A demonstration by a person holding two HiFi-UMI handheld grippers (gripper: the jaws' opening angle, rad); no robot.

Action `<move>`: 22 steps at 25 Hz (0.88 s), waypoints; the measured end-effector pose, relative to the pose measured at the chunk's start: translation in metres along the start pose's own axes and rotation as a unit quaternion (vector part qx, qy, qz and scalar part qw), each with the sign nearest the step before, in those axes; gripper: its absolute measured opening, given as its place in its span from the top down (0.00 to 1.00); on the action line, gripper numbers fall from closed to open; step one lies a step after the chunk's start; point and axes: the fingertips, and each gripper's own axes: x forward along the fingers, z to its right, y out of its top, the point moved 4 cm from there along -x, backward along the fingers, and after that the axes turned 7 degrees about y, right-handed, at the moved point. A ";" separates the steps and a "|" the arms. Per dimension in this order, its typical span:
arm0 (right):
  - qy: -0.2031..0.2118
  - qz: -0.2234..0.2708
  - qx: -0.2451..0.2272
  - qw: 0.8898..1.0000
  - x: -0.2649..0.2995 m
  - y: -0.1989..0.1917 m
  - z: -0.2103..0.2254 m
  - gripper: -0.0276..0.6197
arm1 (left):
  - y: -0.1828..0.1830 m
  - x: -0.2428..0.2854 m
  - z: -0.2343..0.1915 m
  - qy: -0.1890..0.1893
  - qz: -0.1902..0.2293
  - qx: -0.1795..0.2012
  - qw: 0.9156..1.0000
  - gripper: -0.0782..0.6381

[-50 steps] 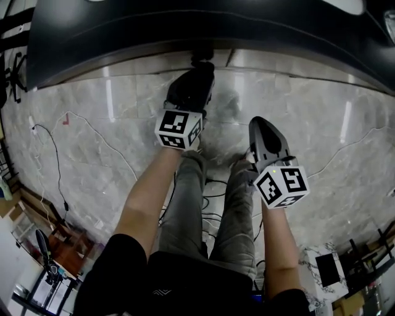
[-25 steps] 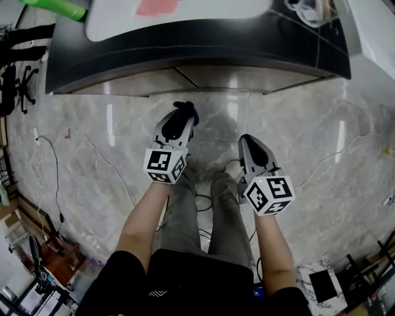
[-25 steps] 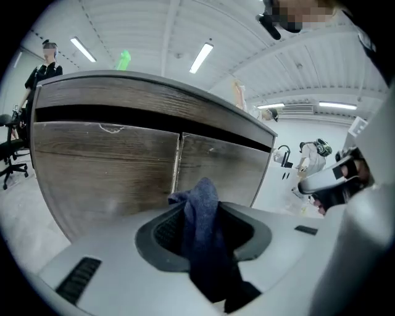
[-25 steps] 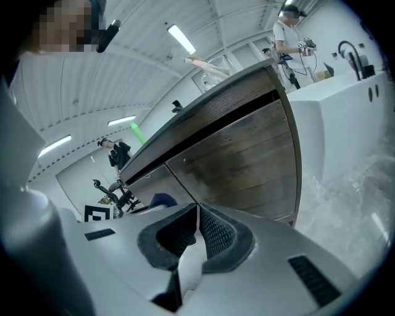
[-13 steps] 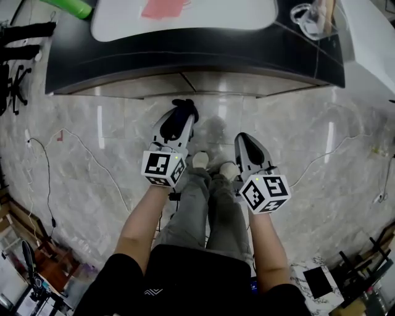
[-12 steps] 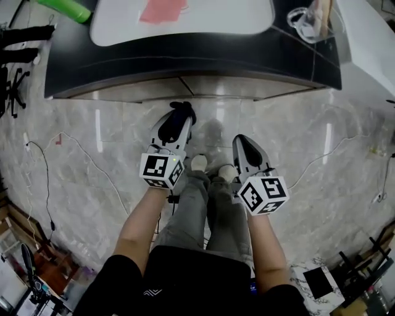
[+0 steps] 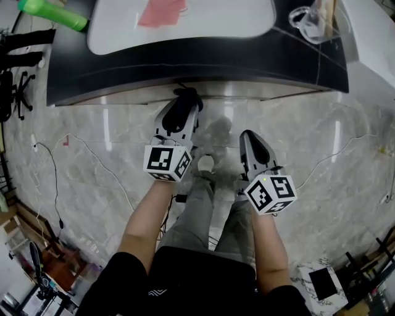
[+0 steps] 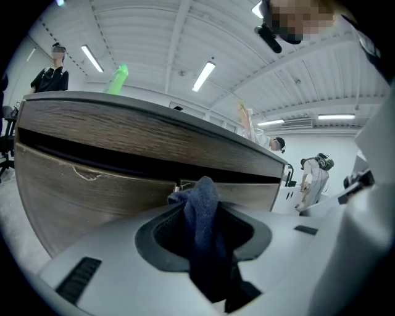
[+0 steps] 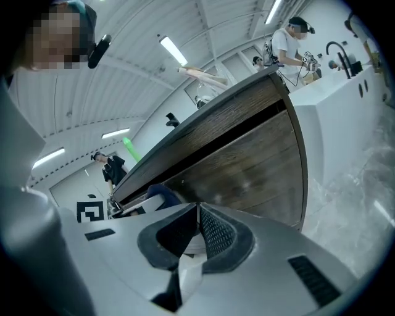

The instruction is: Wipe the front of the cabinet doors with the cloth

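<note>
The cabinet doors [image 8: 92,185] are brown wood grain under a dark counter top [image 7: 185,62]. They also fill the right gripper view [image 9: 247,166]. My left gripper [image 7: 183,103] is shut on a dark blue cloth [image 7: 187,95], which bunches between its jaws [image 8: 200,222]. The cloth tip is up close to the seam between two doors; I cannot tell whether it touches. My right gripper [image 7: 249,137] is lower and to the right, over the floor. Its jaws are closed together on nothing [image 9: 198,213]. The cloth [image 9: 159,194] shows at that view's left.
On the counter are a white mat [image 7: 185,21] with a pink sheet [image 7: 162,12], a green bottle [image 7: 52,15] and a clear glass item [image 7: 308,18]. Cables [image 7: 80,148] cross the marble floor. The person's shoe [image 7: 205,163] stands between the grippers. Other people stand in the background.
The left gripper with the cloth has moved forward to the cabinet front. The right gripper has stayed about where it was, still shut.
</note>
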 end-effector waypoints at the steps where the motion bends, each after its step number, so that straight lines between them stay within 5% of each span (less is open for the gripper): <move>1: 0.003 -0.001 -0.004 1.000 -0.001 0.003 0.003 0.90 | -0.001 0.004 0.004 0.002 0.001 0.001 1.000 0.71; 9: 0.015 -0.006 -0.016 1.000 -0.025 0.021 0.041 0.90 | -0.001 0.026 0.041 0.026 0.021 -0.010 0.999 0.71; 22: -0.015 0.007 -0.008 1.000 -0.089 0.041 0.113 0.90 | -0.018 0.066 0.150 -0.024 0.020 -0.004 1.000 0.71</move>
